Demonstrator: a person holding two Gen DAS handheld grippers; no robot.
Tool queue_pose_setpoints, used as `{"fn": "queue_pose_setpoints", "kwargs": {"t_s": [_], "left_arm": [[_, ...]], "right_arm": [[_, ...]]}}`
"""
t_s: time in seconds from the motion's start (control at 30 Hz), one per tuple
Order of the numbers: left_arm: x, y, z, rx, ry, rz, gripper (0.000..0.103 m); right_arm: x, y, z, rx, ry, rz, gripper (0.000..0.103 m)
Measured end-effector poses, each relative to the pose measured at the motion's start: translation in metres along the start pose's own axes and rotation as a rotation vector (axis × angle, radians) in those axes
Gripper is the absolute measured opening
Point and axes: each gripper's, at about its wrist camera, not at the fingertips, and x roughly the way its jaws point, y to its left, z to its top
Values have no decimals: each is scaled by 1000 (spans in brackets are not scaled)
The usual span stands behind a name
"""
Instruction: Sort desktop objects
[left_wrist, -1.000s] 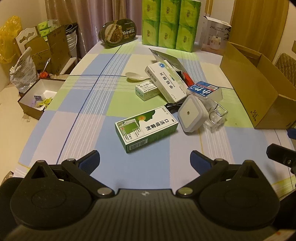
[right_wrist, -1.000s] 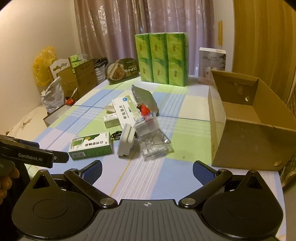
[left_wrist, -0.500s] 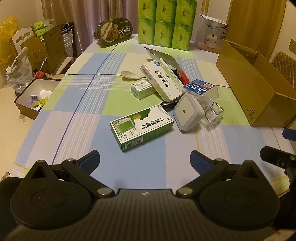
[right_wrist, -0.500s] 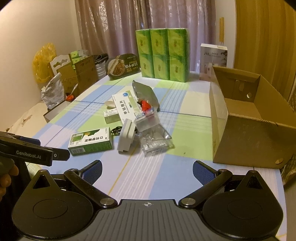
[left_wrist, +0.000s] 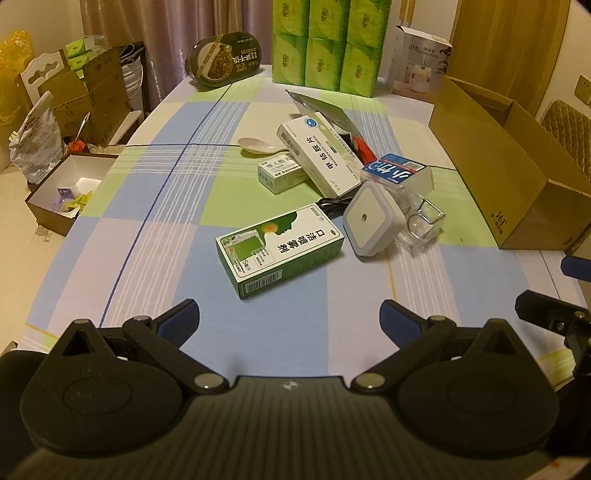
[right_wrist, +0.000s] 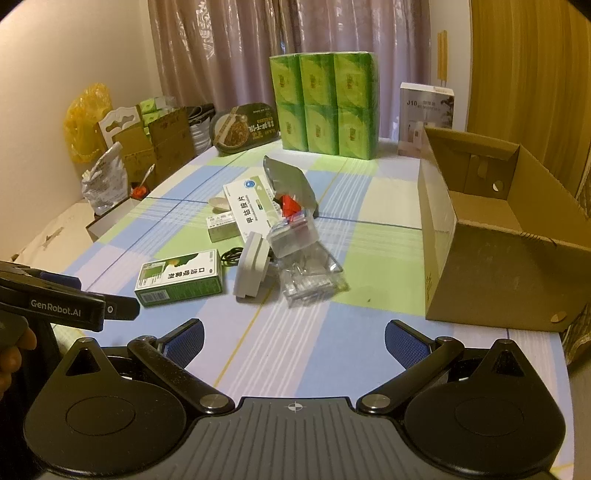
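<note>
While both grippers hover above the desk's (left_wrist: 155, 236) near edge, neither holds anything — the left gripper (left_wrist: 290, 319) has its blue-padded fingers spread wide, and the right gripper (right_wrist: 293, 341) is likewise wide apart. Just beyond the left gripper lies a green medicine box (left_wrist: 280, 251), flat on the checked cloth. Beside it, a white square night light (left_wrist: 371, 223) leans against a clear plastic case (left_wrist: 419, 225), with a long white medicine box (left_wrist: 318, 155) and a small pale box (left_wrist: 282, 175) behind. An open cardboard box (right_wrist: 495, 236) stands at the desk's right edge. Something red (right_wrist: 288, 205) — possibly a wrapper — shows in the pile.
</note>
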Motion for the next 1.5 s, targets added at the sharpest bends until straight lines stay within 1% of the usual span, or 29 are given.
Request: {"fn": "queue_pose_setpoints", "kwargs": {"t_s": [0.5,1.0,1.4,1.5], "left_arm": [[2,-3,0,8,7,-3,102],[4,-4,3,29,11,-29,102],[17,2,20,123,39,-41,102],[24,4,26,164,47,-45,102]], "right_arm": [[4,-2,-2,12,17,6,101],[9,-5,-3,18,25,16,101],[30,-11,-1,-5,46,24,101],[38,-15,-2,-15,57,25,101]]}}
